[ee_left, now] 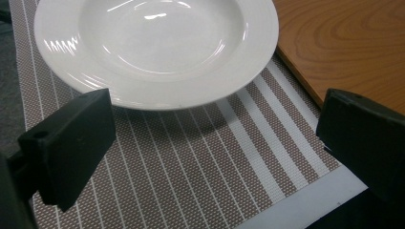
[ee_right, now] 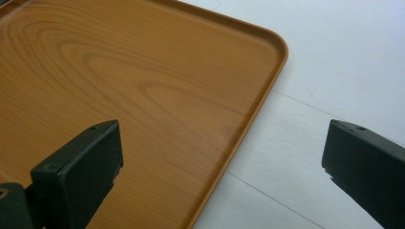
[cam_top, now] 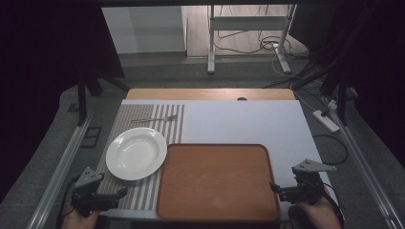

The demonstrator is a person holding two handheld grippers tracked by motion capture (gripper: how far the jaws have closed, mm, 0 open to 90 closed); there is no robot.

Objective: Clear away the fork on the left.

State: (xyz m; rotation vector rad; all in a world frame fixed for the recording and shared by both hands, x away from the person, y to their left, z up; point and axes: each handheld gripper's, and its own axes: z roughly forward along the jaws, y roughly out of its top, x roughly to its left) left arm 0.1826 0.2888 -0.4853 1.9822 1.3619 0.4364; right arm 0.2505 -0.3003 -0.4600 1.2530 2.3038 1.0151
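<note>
A white sheet (cam_top: 239,121) covers the wooden table (cam_top: 210,94), bearing a striped placemat (cam_top: 138,191) and wooden tray (cam_top: 217,183); dark curtains flank the room. Left gripper (ee_left: 215,143) and right gripper (ee_right: 222,157) are both released, empty.

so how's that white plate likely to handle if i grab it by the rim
The white plate looks glazed, with bright glints in the left gripper view, so its rim is probably slippery between hard jaws. It seems like ceramic: stiff, fairly heavy, and likely to chip if dropped. Its wide rim overhangs the striped placemat, which should let a jaw slip underneath.
</note>
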